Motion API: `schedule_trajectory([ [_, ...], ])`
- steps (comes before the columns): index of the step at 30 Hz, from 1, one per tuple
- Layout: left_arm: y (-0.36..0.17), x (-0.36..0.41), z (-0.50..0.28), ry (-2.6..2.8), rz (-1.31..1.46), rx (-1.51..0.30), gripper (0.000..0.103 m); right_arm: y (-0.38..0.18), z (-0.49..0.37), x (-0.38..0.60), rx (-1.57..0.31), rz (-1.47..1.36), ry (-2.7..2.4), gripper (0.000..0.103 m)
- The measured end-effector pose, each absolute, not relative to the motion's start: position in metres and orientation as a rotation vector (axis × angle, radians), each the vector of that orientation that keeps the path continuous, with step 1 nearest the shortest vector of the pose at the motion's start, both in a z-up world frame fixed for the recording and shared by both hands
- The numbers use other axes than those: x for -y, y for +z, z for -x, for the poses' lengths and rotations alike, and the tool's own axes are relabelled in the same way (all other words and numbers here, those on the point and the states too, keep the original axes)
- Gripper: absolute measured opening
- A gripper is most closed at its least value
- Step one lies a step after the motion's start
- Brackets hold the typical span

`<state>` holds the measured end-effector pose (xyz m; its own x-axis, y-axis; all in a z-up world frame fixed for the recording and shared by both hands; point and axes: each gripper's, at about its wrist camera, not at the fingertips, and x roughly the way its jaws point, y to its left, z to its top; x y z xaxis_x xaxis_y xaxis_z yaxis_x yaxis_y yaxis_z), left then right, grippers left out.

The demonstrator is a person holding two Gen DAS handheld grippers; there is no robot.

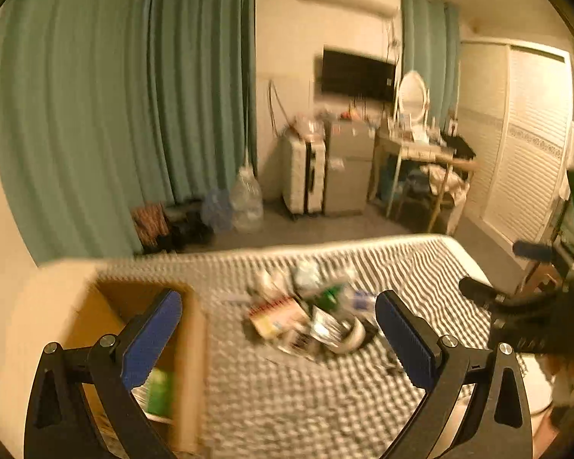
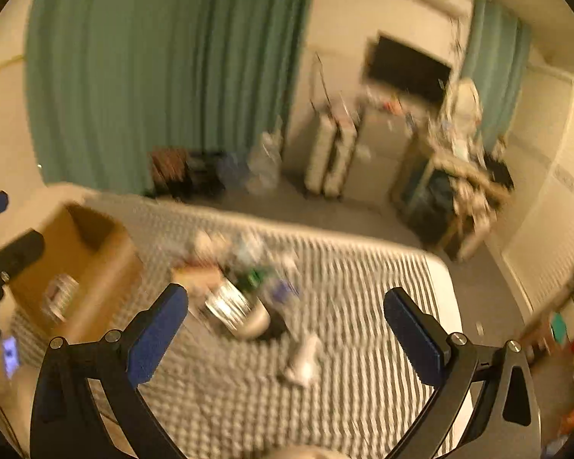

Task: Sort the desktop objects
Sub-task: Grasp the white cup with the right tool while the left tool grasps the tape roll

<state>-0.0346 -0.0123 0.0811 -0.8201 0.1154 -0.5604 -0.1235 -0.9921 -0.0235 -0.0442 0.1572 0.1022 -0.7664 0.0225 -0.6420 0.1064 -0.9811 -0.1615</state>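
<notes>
Although both views are smeared by motion, the layout reads clearly enough: a pile of small desktop objects [image 1: 310, 317] lies near the middle of a grey-and-white striped textured cloth [image 1: 271, 397] spread over the white table [image 2: 445, 287], and an open brown cardboard box [image 1: 187, 329] stands on the cloth to the left of the pile. In the pile, a spiral-bound notebook with a red and yellow cover [image 1: 277, 315] lies flat at the left side, its long axis running roughly left to right, and a silvery roll of tape [image 2: 245, 315] sits at the near edge, tipped so its open side faces up and left; the other pieces are too blurred to name. A small white object [image 2: 304, 359] lies apart from the pile, nearer the camera in the right wrist view, its long axis pointing away and slightly right. Inside the box a green item [image 1: 160, 392] shows. The left gripper [image 1: 279, 340] has its blue-padded fingers [image 1: 153, 340] spread wide apart, holding nothing and touching nothing. The right gripper [image 2: 287, 340] likewise has its fingers wide apart and empty, above the cloth.
</notes>
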Motion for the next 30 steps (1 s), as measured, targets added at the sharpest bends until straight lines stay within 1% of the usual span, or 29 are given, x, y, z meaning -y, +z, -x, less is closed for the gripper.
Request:
schedule_trajectory([
  [3, 0.037, -0.022, 0.068, 2.851, 1.020, -0.044, 0.103, 0.054, 0.061, -0.192, -0.204, -1.197, -2.890, 0.103],
  [6, -0.013, -0.050, 0.094, 2.802, 1.131, -0.109, 0.103, -0.002, 0.081, -0.231, 0.004, -1.372, -2.833, 0.103],
  [8, -0.045, -0.065, 0.103, 2.756, 1.213, -0.160, 0.103, -0.030, 0.091, -0.248, 0.093, -1.443, -2.781, 0.102],
  [10, -0.076, -0.080, 0.111, 2.726, 1.265, -0.227, 0.103, -0.062, 0.103, -0.259, 0.129, -1.543, -2.730, 0.102],
  [12, -0.093, -0.091, 0.115, 2.713, 1.274, -0.264, 0.103, -0.087, 0.114, -0.262, 0.127, -1.629, -2.658, 0.102],
  [14, -0.106, -0.103, 0.120, 2.699, 1.263, -0.301, 0.103, -0.109, 0.125, -0.267, 0.137, -1.699, -2.590, 0.099],
  [16, -0.116, -0.114, 0.125, 2.676, 1.260, -0.351, 0.103, -0.125, 0.136, -0.271, 0.165, -1.734, -2.551, 0.098],
  [18, -0.127, -0.124, 0.133, 2.676, 1.235, -0.412, 0.103, -0.135, 0.144, -0.270, 0.182, -1.753, -2.516, 0.090],
  [20, -0.134, -0.131, 0.138, 2.678, 1.189, -0.453, 0.103, -0.144, 0.150, -0.268, 0.186, -1.762, -2.479, 0.071],
  [21, -0.137, -0.133, 0.141, 2.667, 1.188, -0.466, 0.103, -0.147, 0.153, -0.266, 0.182, -1.773, -2.453, 0.067],
  [22, -0.140, -0.135, 0.145, 2.650, 1.190, -0.471, 0.103, -0.154, 0.157, -0.264, 0.180, -1.788, -2.421, 0.058],
  [23, -0.143, -0.138, 0.148, 2.632, 1.188, -0.479, 0.102, -0.156, 0.158, -0.264, 0.183, -1.797, -2.408, 0.054],
  [24, -0.144, -0.138, 0.150, 2.625, 1.185, -0.486, 0.100, -0.161, 0.160, -0.264, 0.199, -1.809, -2.390, 0.049],
  [25, -0.146, -0.139, 0.154, 2.618, 1.180, -0.495, 0.097, -0.167, 0.162, -0.266, 0.228, -1.819, -2.369, 0.047],
  [26, -0.149, -0.141, 0.156, 2.605, 1.182, -0.504, 0.091, -0.172, 0.163, -0.268, 0.242, -1.826, -2.358, 0.044],
  [27, -0.152, -0.143, 0.160, 2.590, 1.190, -0.518, 0.081, -0.176, 0.163, -0.270, 0.255, -1.831, -2.348, 0.044],
  [28, -0.156, -0.146, 0.163, 2.572, 1.205, -0.549, 0.074, -0.178, 0.163, -0.272, 0.278, -1.824, -2.341, 0.044],
  [29, -0.159, -0.149, 0.167, 2.554, 1.223, -0.574, 0.058, -0.180, 0.162, -0.273, 0.303, -1.823, -2.332, 0.044],
  [30, -0.161, -0.150, 0.169, 2.520, 1.242, -0.575, 0.044, -0.182, 0.162, -0.275, 0.326, -1.826, -2.322, 0.044],
])
